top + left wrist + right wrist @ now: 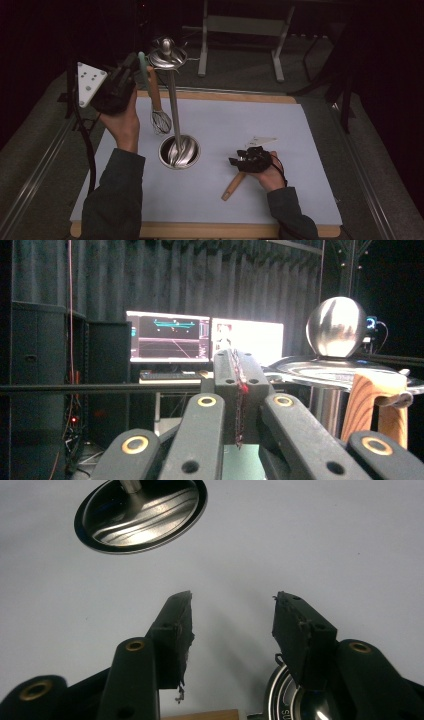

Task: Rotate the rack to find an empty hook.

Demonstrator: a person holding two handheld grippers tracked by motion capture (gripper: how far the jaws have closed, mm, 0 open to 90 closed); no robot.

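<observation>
Whisk lifted beside the steel stand, second utensil under the right hand

Whisk with a wooden handle and wire balloon head (157, 107): it hangs head-down above the left part of the pale grey mat (280, 130) that covers the wooden bench (210, 231). Its wires sit just left of the tall polished-steel utensil stand (173, 100), near the stand's round steel base (179, 151). The handle rises toward the stand's disc-shaped top with its ball knob (167, 54).

The left hand-held gripper (131, 70) is raised well above the bench, the forearm coming up from the lower edge of the high view and the wrist bent so that the gripper points away from the person. Its jaws are pressed together at the top of the whisk, beside a pale green handle part (142, 67). In the left gripper view the closed jaws point level into the room, and the wooden handle (377, 407) stands at their right, touching the underside of the stand's top disc (340, 371).

The right hand-held gripper (240, 161) lies low over the mat at the right of the base, held in a hand (267, 172) whose sleeve enters from the bottom edge. Its jaws stand apart with bare mat between them, aimed toward the base (142, 512). A second wooden handle (233, 186) lies on the mat beneath this hand, slanting toward the person; a round steel part (295, 702) shows under the right jaw.
</observation>
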